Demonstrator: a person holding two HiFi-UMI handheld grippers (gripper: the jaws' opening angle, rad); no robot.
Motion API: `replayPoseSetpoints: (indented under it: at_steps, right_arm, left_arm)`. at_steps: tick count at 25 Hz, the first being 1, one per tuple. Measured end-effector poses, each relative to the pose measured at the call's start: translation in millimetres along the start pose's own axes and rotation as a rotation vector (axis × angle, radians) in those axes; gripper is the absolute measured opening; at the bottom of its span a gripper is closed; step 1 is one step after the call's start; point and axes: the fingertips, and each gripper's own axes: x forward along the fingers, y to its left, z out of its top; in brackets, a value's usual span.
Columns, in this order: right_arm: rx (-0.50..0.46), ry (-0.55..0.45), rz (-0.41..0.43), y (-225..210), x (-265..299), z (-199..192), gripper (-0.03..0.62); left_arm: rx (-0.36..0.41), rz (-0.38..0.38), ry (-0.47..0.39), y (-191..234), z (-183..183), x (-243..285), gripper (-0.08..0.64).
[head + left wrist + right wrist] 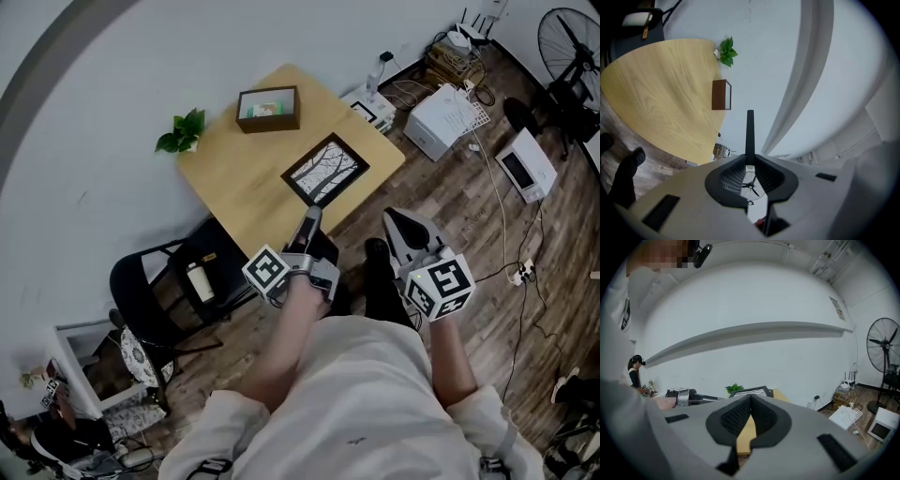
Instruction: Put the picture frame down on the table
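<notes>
A black picture frame (324, 169) with a tree drawing hangs flat, face up, just over the near corner of the wooden table (239, 187). My left gripper (310, 217) is shut on the frame's near edge. In the left gripper view the frame (750, 129) shows edge-on as a thin black bar between the closed jaws of the left gripper (750, 158), with the table (656, 93) off to the left. My right gripper (395, 221) is held off the table's near right side, shut and empty. In its own view, the right gripper (750, 399) faces the frame (752, 391).
A brown box (268, 108) and a small green plant (183, 131) stand at the table's far side by the wall. A black chair (164, 281) sits to the left. White appliances (448, 117), cables and a fan (572, 47) occupy the floor at the right.
</notes>
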Motion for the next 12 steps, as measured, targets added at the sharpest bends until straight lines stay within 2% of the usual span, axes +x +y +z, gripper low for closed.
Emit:
replayPoseSetpoints:
  at_steps: [4,12]
  right_arm:
    - [0.004,0.004,0.019,-16.5,17.6,2.8,0.000]
    - [0.015,0.015,0.062,-67.8,52.3,15.7,0.000]
  left_arm:
    - [0.027,-0.011,-0.011,0.2,8.1,18.5,0.058]
    - [0.026,0.039,-0.049,15.1,15.6,67.6,0.058]
